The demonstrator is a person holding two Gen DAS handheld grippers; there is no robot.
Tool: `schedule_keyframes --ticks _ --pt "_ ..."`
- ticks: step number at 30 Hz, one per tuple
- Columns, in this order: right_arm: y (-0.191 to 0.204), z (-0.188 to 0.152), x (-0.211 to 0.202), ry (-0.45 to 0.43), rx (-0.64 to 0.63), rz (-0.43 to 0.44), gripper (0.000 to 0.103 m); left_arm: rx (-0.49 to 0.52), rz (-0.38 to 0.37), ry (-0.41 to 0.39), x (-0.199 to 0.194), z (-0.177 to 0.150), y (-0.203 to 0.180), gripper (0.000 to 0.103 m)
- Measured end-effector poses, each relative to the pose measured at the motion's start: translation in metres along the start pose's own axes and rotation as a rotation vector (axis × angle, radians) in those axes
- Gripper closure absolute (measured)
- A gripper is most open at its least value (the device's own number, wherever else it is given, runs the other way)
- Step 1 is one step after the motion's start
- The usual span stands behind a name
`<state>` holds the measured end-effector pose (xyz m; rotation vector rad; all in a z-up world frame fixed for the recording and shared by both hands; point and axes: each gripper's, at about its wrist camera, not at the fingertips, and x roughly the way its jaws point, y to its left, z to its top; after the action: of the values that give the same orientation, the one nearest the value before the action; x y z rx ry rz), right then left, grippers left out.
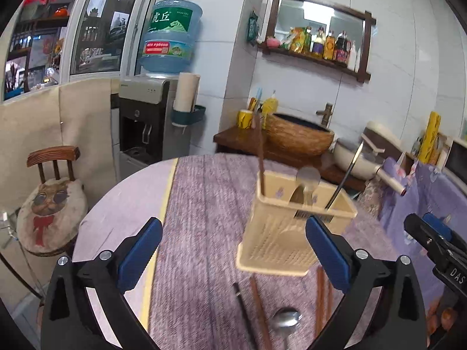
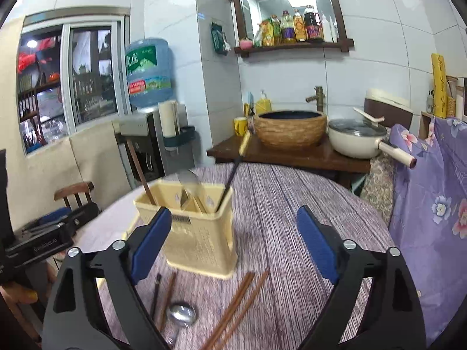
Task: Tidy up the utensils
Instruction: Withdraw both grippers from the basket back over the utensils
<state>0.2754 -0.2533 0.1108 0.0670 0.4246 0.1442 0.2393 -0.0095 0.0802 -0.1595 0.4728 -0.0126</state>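
A cream plastic utensil holder [image 1: 280,233] [image 2: 201,233] stands on the round table. In it are a brown chopstick [image 1: 259,157] [image 2: 140,172], a spoon [image 1: 306,180] [image 2: 189,183] and a black chopstick [image 1: 346,178] [image 2: 233,172]. On the table in front of it lie a metal spoon [image 1: 287,319] [image 2: 181,315], brown chopsticks [image 1: 319,300] [image 2: 236,306], one more brown chopstick [image 1: 258,306] [image 2: 167,297] and a black chopstick [image 1: 242,303] [image 2: 156,294]. My left gripper [image 1: 233,248] is open and empty above them. My right gripper [image 2: 233,239] is open and empty, to the holder's right.
The table wears a purple striped cloth [image 1: 204,204] [image 2: 292,204]. A chair with a cat cushion [image 1: 49,204] stands left. A water dispenser [image 1: 146,122], a sink counter with basin [image 2: 292,129] and a white pan [image 2: 359,137] stand behind. A floral purple cloth [image 2: 432,204] hangs right.
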Motion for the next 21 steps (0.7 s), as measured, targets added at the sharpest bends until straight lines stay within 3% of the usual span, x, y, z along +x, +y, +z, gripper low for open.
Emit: schedule_keyframes --ticks 7,12,21 --pt "-0.02 -0.06 0.02 0.183 0.055 -0.068 0.01 0.008 0.044 0.169 0.019 -0.046 0.017 0.006" --pt "-0.028 -0.092 0.033 0.27 0.092 -0.099 0.01 -0.036 0.071 0.233 0.023 -0.074 0.034 0.007" --pt "-0.019 -0.117 0.051 0.373 0.071 -0.118 0.01 -0.029 0.052 0.332 0.033 -0.099 0.038 0.031"
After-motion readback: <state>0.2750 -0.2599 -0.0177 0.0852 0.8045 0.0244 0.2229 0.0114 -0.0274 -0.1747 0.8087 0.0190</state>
